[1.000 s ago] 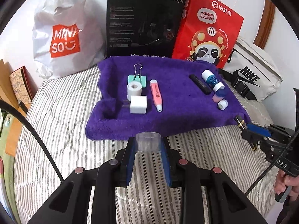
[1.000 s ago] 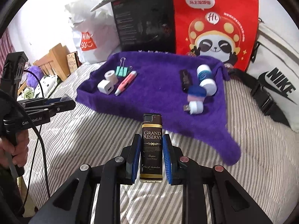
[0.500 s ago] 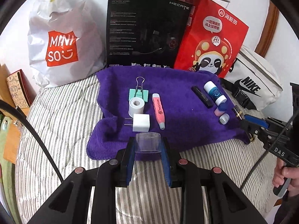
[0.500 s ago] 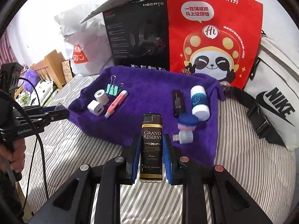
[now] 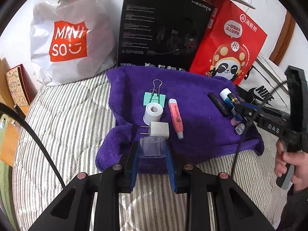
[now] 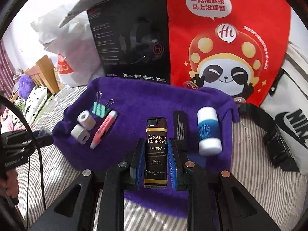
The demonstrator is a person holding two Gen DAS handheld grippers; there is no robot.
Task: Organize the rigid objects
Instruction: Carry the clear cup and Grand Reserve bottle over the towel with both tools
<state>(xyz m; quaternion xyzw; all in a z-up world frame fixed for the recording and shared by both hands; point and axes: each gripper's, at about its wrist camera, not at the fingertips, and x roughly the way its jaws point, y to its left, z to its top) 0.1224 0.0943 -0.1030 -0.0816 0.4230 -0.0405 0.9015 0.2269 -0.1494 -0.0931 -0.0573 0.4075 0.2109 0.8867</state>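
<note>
1. Both tongs have come forward over the purple towel (image 5: 192, 88).
2. Left tongs (image 5: 152, 150) clench a clear cap (image 5: 152, 146) at the towel's near edge.
3. Right tongs (image 6: 156, 161) grasp a lighter (image 6: 156, 152) above the towel's middle.

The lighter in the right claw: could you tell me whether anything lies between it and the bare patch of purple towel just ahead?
Nothing visible does. The lighter faces bare purple towel; the pink pen lies left, the black stick right.
</note>
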